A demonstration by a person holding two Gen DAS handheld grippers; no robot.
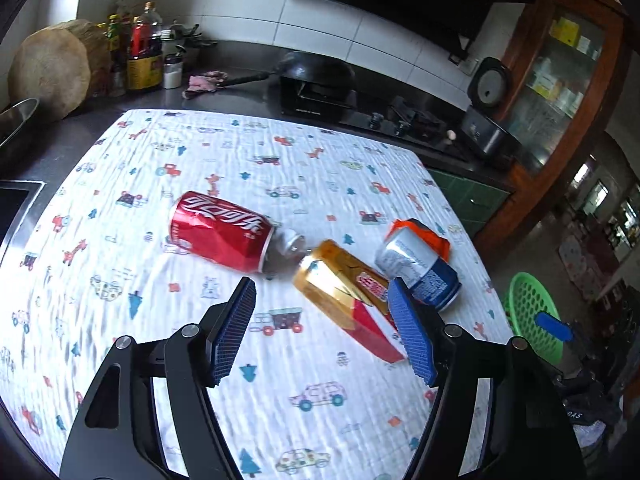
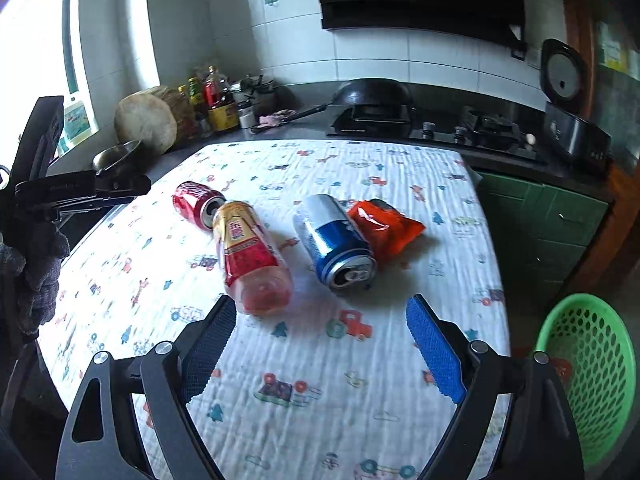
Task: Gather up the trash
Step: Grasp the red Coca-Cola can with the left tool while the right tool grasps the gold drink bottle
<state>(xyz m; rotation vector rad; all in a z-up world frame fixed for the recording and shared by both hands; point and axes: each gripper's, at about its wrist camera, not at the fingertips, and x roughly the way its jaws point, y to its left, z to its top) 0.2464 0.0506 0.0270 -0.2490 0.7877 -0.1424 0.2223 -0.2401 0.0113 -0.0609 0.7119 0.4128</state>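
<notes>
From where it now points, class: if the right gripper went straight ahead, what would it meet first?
Probably the blue can, lying on its side straight ahead of the open right gripper; the bottle lies slightly left. Depth is uncertain.

Two cans, one bottle, one wrapper, one basket.

White-tiled wall, bright window, possibly wooden cabinet.

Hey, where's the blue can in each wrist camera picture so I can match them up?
Left wrist: the blue can lies right of centre, just beyond the left tool's right finger.
Right wrist: the blue can lies centre frame, open end toward the camera.
Shared landmark: the orange wrapper touching it.
</notes>
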